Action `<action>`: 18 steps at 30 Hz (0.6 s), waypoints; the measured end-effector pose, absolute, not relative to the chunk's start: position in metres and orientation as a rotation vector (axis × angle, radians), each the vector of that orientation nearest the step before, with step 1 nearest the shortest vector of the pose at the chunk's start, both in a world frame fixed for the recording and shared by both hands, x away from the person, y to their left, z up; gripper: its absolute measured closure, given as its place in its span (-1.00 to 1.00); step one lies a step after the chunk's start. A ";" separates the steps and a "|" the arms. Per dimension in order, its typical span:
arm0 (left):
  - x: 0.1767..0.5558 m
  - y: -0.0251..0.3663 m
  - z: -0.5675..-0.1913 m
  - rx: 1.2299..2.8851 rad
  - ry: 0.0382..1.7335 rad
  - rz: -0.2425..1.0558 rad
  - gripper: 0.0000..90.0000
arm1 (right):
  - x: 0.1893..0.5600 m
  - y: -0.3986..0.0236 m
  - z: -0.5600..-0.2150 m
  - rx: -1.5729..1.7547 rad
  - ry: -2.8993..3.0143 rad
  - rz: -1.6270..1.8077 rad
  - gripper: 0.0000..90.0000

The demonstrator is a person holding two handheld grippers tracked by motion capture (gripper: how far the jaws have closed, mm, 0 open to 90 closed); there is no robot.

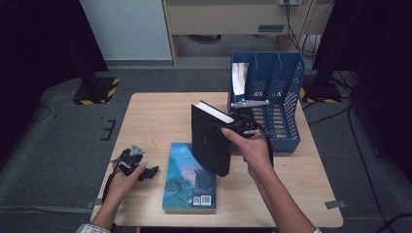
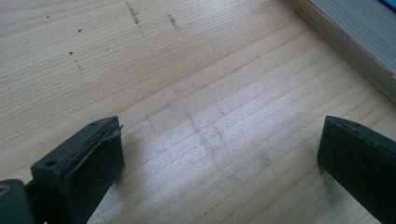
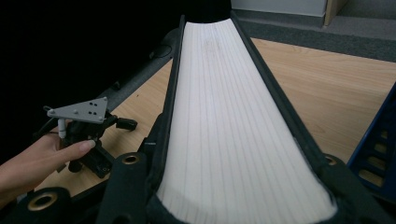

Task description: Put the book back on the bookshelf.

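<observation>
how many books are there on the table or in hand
2. A black book is held upright above the table in the right gripper; a blue-covered book lies flat on the table near the front edge. The blue file rack may hide more.

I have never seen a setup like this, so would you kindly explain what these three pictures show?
A person at a wooden table works with a hand-held gripper in each hand. One camera looks down from above; the other two ride on the grippers, looking along their black jaws. The right hand-held gripper is clamped on a black book, held upright; its white page edges run between the jaws. The left hand-held gripper rests open over bare wood. A blue book lies flat, and a blue file rack stands at the far right.
</observation>
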State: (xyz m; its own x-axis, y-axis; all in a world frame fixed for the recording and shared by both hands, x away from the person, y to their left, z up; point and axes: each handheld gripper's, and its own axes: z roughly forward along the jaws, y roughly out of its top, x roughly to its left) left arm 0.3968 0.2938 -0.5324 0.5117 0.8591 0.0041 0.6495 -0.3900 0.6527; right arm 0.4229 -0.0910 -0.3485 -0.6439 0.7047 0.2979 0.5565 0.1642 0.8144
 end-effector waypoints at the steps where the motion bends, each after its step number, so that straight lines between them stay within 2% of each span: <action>1: 0.397 0.294 -0.532 2.161 1.227 0.460 -1.00 | 0.422 -0.093 -0.348 1.251 2.277 1.489 0.18; 18: 0.396 0.294 -0.533 2.153 1.223 0.464 -1.00 | 0.409 -0.118 -0.351 1.268 2.240 1.500 0.18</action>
State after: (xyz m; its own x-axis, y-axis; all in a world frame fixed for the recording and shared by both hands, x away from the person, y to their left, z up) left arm 0.3961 0.2940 -0.5332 0.5112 0.8594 0.0020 0.6446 -0.3850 0.6605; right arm 0.4087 -0.1179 -0.3507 -0.6268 0.7172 0.3046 0.5548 0.1364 0.8207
